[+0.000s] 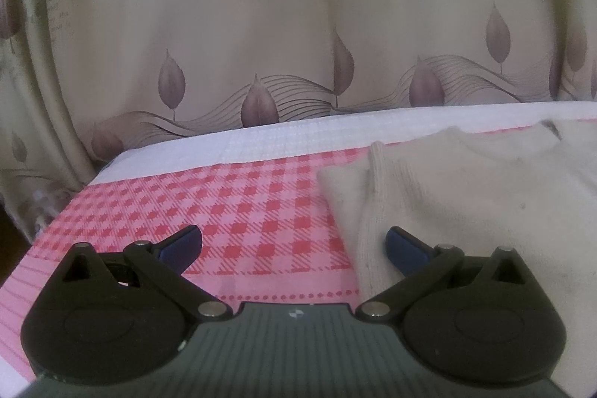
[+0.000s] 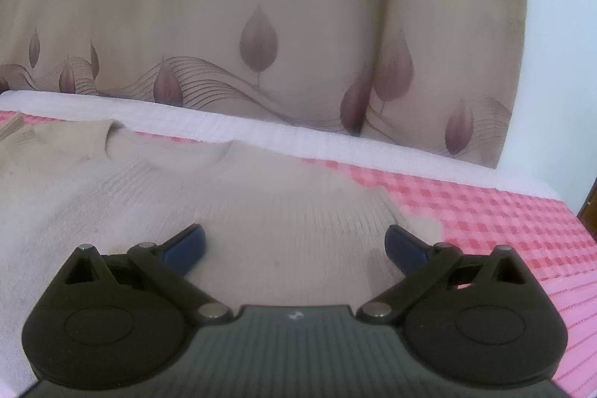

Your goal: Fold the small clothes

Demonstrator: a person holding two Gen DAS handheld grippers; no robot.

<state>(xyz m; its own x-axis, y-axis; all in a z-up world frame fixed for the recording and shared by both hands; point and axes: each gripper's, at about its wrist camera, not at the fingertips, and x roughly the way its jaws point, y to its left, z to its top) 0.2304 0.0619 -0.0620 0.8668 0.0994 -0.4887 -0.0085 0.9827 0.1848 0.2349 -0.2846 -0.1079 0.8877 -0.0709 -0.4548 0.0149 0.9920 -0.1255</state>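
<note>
A small cream knitted sweater (image 1: 466, 196) lies flat on a pink checked cloth (image 1: 231, 196), its neckline toward the far edge. In the left wrist view its left side and a folded-in sleeve (image 1: 377, 189) show. My left gripper (image 1: 293, 243) hovers open over the sweater's left edge, one blue fingertip (image 1: 405, 247) above the knit, the other above the cloth. In the right wrist view the sweater (image 2: 209, 196) fills the left and middle. My right gripper (image 2: 294, 243) is open above its right half, nothing between the fingers.
A beige curtain with leaf prints and lettering (image 1: 261, 25) hangs right behind the table's far edge (image 1: 298, 129), which is white. A second cream garment (image 2: 44, 140) lies behind the sweater at the far left. Bare checked cloth (image 2: 503, 219) extends to the right.
</note>
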